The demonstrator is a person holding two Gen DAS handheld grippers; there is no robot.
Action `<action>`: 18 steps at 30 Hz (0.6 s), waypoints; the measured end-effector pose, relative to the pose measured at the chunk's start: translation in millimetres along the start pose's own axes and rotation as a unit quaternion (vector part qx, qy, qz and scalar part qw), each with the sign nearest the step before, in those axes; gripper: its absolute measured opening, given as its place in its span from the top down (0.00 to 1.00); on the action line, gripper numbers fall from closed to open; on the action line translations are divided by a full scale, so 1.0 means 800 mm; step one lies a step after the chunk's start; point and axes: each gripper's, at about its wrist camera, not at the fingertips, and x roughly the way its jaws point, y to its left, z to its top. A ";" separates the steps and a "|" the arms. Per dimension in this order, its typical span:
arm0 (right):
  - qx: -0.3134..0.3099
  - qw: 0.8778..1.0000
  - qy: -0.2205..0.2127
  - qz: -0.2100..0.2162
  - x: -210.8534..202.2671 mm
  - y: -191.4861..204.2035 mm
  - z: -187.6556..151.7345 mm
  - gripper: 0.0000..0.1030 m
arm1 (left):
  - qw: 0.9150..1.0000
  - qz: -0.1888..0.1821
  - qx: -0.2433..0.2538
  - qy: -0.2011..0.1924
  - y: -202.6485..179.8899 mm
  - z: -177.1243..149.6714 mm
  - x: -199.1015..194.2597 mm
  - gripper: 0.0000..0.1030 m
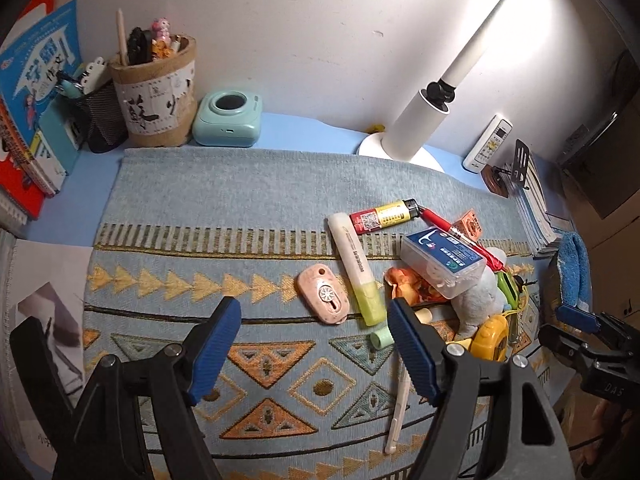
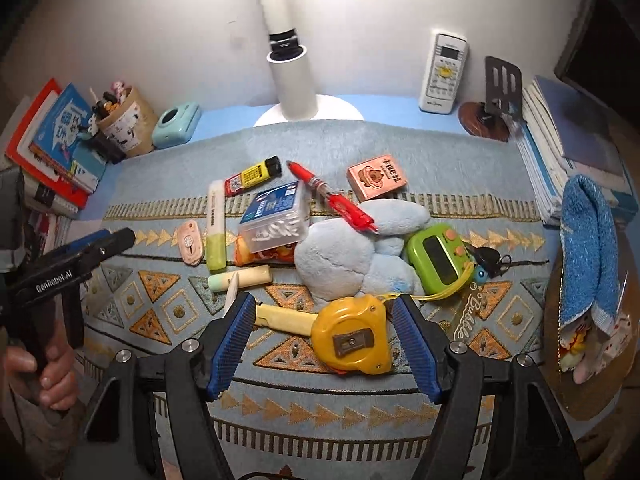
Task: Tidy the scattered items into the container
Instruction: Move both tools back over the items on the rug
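Clutter covers the right half of the patterned mat (image 1: 240, 208) in the left wrist view, and nothing appears to have been put away yet. The left gripper (image 1: 314, 350) hovers over the near part of the mat with its blue fingers (image 1: 214, 350) spread wide and empty. Just beyond them lie a pink key-shaped case (image 1: 323, 299) and a yellow highlighter (image 1: 356, 268), side by side. Farther right, a lighter (image 1: 384, 216), a red pen (image 1: 464, 236) and a clear swab box (image 1: 442, 262) sit in the heap, the box resting on an orange packet. At the far left against the wall stands a burlap pen holder (image 1: 154, 96), already stuffed with pens and trinkets; whether that is the intended container I cannot tell.

From the right wrist view the right gripper (image 2: 324, 344) straddles a yellow tape measure (image 2: 350, 334), fingers apart on either side and not touching it. Beyond sit a blue plush toy (image 2: 352, 252), a green timer (image 2: 438, 258), a pink card box (image 2: 376, 178) and the swab box (image 2: 276, 216). At the right edge a blue towel (image 2: 586, 248) drapes over what may be a brown container, only partly visible. The person's left hand (image 2: 44, 376) grips the other tool at the near left.

My judgement is that the task is at its very start, with every scattered item left to gather and the tape measure the likely first pick.
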 end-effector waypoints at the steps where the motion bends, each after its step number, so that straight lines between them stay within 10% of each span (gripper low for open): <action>1: 0.015 1.000 -0.005 0.008 -0.001 -0.009 0.002 0.31 | 1.000 -0.002 0.007 0.005 -0.007 0.001 0.008 0.29; 18: -0.012 0.999 0.050 0.014 0.087 -0.008 0.019 0.28 | 0.994 -0.039 0.082 0.065 -0.086 0.010 0.071 0.29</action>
